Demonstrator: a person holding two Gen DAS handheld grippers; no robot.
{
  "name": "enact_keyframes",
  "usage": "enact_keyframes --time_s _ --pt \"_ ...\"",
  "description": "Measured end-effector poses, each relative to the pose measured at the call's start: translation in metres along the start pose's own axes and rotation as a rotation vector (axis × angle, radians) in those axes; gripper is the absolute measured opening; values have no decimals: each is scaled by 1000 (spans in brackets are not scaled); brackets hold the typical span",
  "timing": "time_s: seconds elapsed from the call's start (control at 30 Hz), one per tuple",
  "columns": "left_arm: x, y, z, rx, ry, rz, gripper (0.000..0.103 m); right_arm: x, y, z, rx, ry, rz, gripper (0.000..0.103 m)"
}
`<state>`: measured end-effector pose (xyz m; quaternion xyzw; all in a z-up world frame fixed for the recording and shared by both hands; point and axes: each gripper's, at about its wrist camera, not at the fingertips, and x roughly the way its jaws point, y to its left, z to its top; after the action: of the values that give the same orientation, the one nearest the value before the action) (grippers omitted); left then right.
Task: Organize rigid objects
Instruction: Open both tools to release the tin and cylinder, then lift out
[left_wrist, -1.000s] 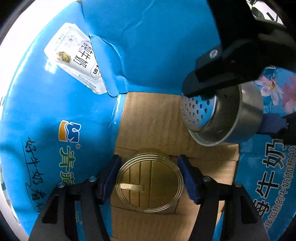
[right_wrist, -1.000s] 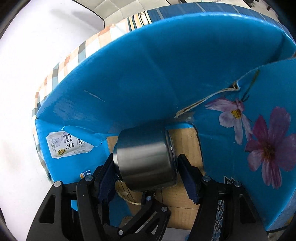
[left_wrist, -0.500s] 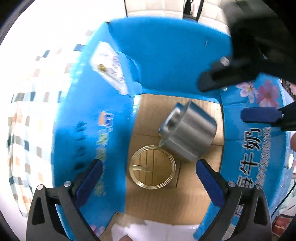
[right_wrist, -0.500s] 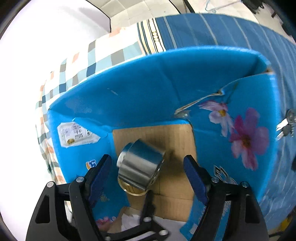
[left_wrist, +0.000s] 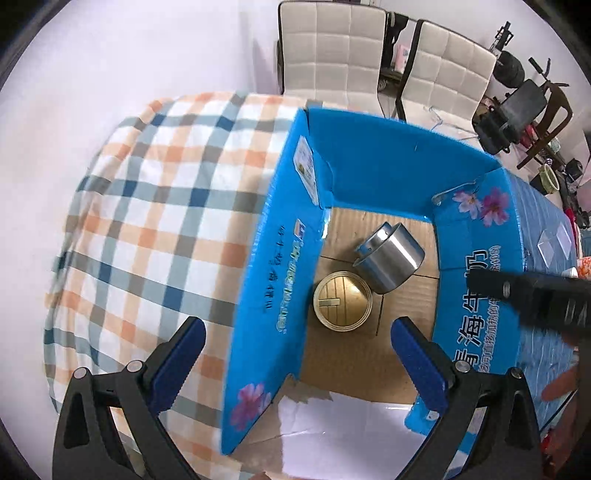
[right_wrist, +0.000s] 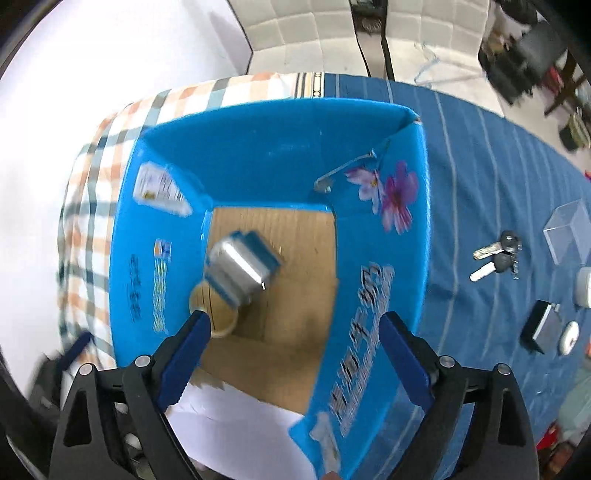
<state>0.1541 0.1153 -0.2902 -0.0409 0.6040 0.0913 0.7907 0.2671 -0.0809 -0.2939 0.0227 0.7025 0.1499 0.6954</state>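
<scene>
Both the left gripper (left_wrist: 295, 350) and right gripper (right_wrist: 295, 339) are hovering above the blue box (left_wrist: 369, 166), jaws spread wide and holding nothing; inside it, a steel cup (left_wrist: 391, 258) is lying against a gold lid (left_wrist: 342, 304).

steel cup (left_wrist: 389, 258): brushed metal | lid (left_wrist: 342, 304): shiny brass | box (left_wrist: 373, 173): glossy blue, raw cardboard floor

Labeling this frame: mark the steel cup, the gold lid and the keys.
steel cup (left_wrist: 397, 260), left wrist view, on its curved side wall.
gold lid (left_wrist: 342, 304), left wrist view, centre of its flat face.
keys (right_wrist: 496, 258), right wrist view, on the dark key heads.
</scene>
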Motion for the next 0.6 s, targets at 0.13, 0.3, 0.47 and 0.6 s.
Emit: enact_keyframes --time_s 0.13,0.3,0.47,0.6 --pt "-26 15 -3 21 -40 -2 103 -26 0 -41 -18 -58 -15 95" --pt "-54 13 -9 59 -82 -23 103 -62 0 -81 -22 -147 -35 96" --pt "-83 8 -13 88 -137 -54 103 -104 6 -116 -25 -235 -45 96" --pt "-105 -2 -14 117 -180 -65 103 -131 1 -137 -4 -279 -33 96"
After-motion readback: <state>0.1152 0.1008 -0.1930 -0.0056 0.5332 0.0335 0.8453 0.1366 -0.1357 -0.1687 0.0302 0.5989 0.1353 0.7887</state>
